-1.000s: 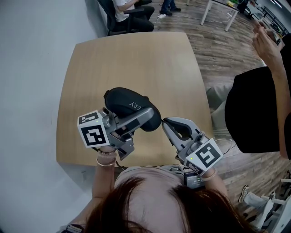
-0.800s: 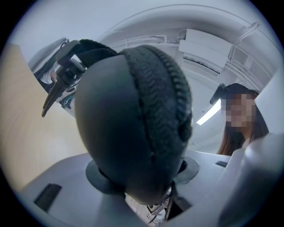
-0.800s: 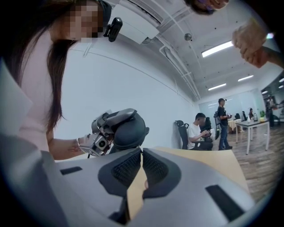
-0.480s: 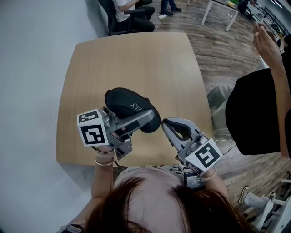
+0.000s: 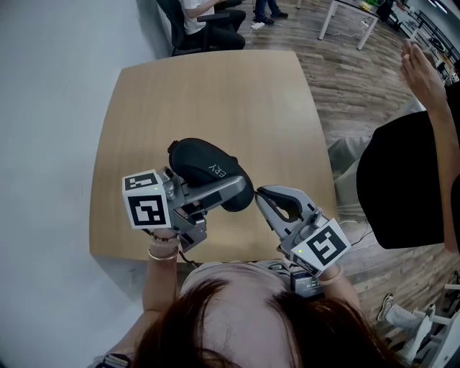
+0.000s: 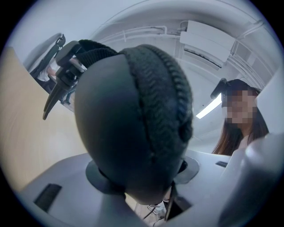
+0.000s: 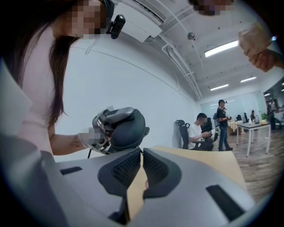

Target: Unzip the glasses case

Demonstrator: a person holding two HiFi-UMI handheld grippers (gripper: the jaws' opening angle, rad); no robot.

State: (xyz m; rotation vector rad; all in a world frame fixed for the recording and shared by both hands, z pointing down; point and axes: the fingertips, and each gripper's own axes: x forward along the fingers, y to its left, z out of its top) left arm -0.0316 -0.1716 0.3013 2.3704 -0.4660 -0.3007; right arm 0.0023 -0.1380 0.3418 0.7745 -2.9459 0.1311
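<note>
Office room, long and open: wood-plank floor [image 5: 359, 79], plain pale wall [image 5: 50, 108], white ceiling with strip lights [image 7: 219, 48]. Counter [image 5: 208, 100]: one square top with rounded corners, light wood-grain laminate, smooth and matt. Persons: one in a black top [image 5: 402, 180] standing just beside the counter's right edge, a hand raised; one seated in a dark office chair [image 5: 205, 21] beyond the far edge. Left gripper [image 5: 233, 190]: grey moulded plastic, marker cube [image 5: 147, 208] at its rear, pointing level, jaws spread wide and clamped on the glasses case [image 5: 208, 172], which it holds over the near part of the counter. Right gripper [image 5: 262, 195]: same grey plastic, marker cube [image 5: 323, 244] at its rear, jaws pressed together at the tips with nothing between them, ribbed black pads [image 7: 126, 168] facing each other; the tips are near the case's right end but apart from it. Glasses case: black, oval, a smooth hard-looking shell with white lettering on top. Zip band [image 6: 164, 88]: black ribbed weave running over the case's rounded end. Zip pull [image 6: 55, 95]: slim dark metal tab, hanging free at the case's side.
</note>
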